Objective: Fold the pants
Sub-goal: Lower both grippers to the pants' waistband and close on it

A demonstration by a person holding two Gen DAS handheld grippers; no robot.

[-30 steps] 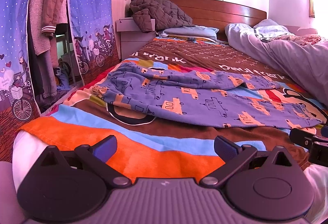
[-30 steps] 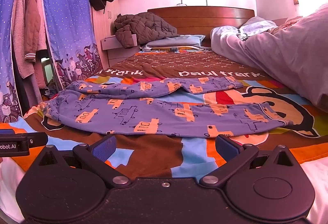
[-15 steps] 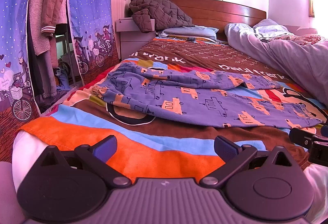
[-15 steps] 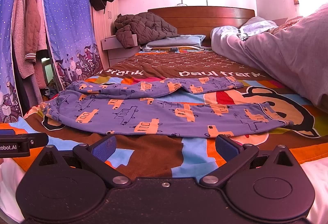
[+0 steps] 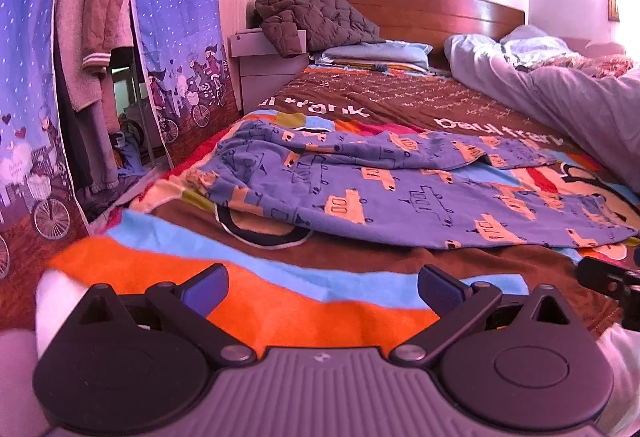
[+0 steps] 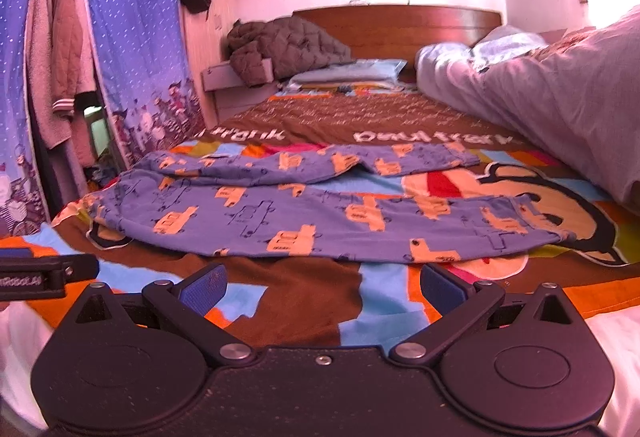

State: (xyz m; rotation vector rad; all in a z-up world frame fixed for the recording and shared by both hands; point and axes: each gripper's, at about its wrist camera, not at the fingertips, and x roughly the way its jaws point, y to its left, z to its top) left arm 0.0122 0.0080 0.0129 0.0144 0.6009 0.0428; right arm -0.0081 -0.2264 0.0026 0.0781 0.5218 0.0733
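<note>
Blue pants (image 6: 304,209) lie beyond both grippers' fingers (image 6: 204,287) (spread, empty).

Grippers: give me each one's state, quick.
Left gripper: open, holding nothing, short of the pants.
Right gripper: open, holding nothing.

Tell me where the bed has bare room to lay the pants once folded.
Free: the bedspread strip between both open grippers and the blue pants, and the brown lettered band between the pants and the pillow. Crowded: the grey duvet fills the right side, and the quilted jacket sits by the headboard.
</note>
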